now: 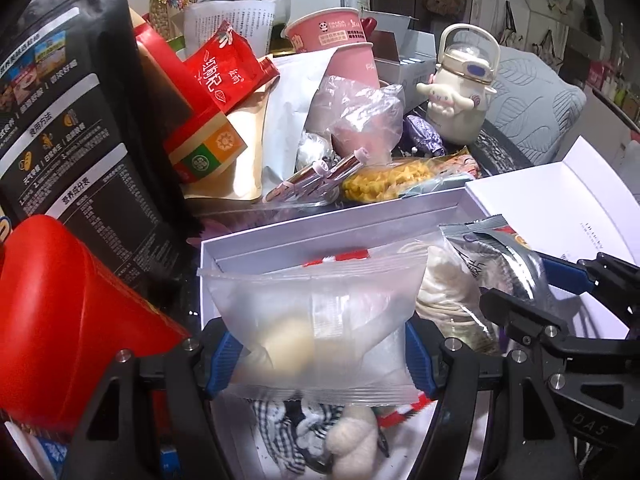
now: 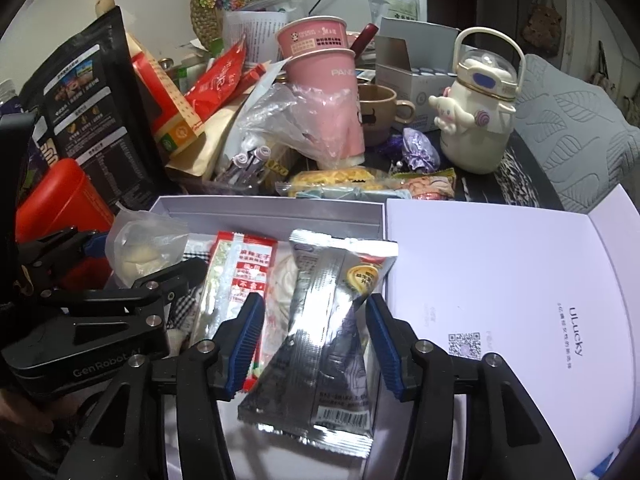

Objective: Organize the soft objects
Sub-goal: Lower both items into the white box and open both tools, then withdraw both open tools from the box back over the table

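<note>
The left tongs hold a frosted clear packet — their blue pads press its two side edges, and the film bulges between them over a pale round bun. The packet hangs just above the white box, over a checked cloth and a small plush lying at six o'clock in the left wrist view.

The right tongs stand part open around a silver foil packet. The foil is pinched in at its waist, yet both pads stand clear of it, so it looks released; it lies in the box, beside a red-and-white sachet at its nine o'clock. The open lid lies at three o'clock.

Both packets look light and soft, with slick film that may slide under a loose grip. The bun would squash easily — a gentle hold at the crimped seam or the side edges suits better than the middle. The foil packet is crinkly and holds a crease; its flat end seals give the firmest purchase. Clutter crowds the worktop at twelve o'clock.
</note>
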